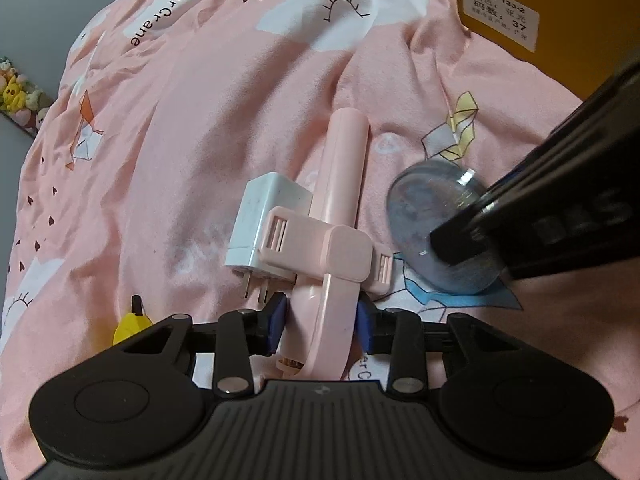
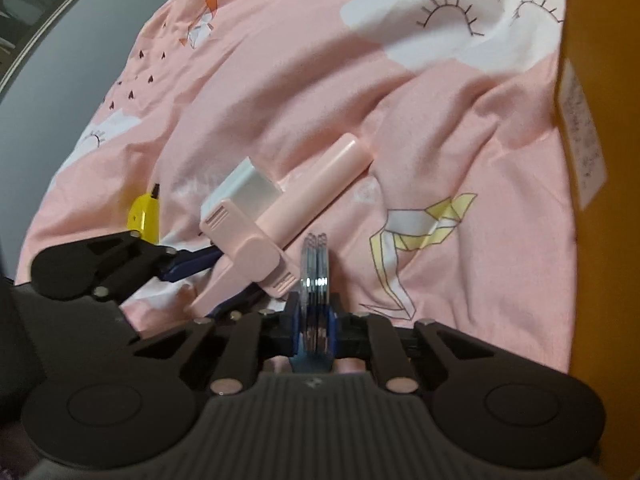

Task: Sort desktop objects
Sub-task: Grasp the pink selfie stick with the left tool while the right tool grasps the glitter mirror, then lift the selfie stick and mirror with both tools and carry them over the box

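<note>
Pink bedsheet (image 1: 208, 128): right tool (image 2: 316, 328) apparently clamps clear disc (image 2: 315, 280).

The sheet (image 1: 200, 128) was pink with white clouds and origami cranes; the stand (image 1: 340, 208) pale pink, the charger (image 1: 264, 216) white, the box (image 1: 560, 20) at one o'clock orange.

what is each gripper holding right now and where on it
Left gripper: pink handheld fan, by its handle's lower part. Right gripper: clear round case, clamped across its flat faces.
</note>
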A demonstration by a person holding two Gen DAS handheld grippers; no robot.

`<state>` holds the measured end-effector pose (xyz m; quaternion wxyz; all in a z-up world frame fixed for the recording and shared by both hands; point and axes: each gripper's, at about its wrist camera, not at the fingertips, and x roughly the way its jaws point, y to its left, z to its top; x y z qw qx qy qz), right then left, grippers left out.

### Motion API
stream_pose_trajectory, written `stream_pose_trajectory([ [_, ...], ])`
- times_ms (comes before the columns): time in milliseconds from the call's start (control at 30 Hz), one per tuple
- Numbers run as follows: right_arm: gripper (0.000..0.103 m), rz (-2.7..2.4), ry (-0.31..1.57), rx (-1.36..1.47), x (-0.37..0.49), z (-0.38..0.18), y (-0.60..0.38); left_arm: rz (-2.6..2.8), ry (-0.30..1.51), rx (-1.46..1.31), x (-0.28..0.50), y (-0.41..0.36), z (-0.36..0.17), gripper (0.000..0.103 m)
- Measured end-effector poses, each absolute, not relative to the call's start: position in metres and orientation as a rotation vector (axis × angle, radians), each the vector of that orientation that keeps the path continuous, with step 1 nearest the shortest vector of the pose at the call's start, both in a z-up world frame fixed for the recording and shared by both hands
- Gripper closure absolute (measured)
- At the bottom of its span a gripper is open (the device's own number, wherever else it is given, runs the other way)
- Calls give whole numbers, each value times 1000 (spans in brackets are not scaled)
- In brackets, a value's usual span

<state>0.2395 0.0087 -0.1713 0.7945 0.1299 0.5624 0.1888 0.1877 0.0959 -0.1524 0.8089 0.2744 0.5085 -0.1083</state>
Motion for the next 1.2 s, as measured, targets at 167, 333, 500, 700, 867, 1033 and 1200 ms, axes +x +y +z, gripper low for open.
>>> stream_pose_trajectory([
  [167, 89, 392, 1151, 191, 228, -147, 3, -231, 1113, 429, 191, 107, -139, 68],
  [333, 89, 397, 1125, 150, 220, -136, -3, -258, 1240, -2, 201, 151, -123, 69],
  [500, 89, 404, 1139, 148, 214, -138, -4, -235, 1286, -56, 205, 154, -122, 68],
  [700, 89, 410, 1145, 143, 211, -140, -5, -217, 1304, 46, 214, 138, -131, 64],
  [867, 89, 412, 1143, 142, 208, -140, -5, -225, 1286, 238, 218, 116, -143, 56],
  [1033, 89, 421, 1134, 127, 206, -138, -5, -222, 1228, 304, 210, 108, -145, 71],
  [1200, 89, 435, 1111, 113, 202, -131, -6, -227, 1179, 229, 199, 119, -130, 72],
])
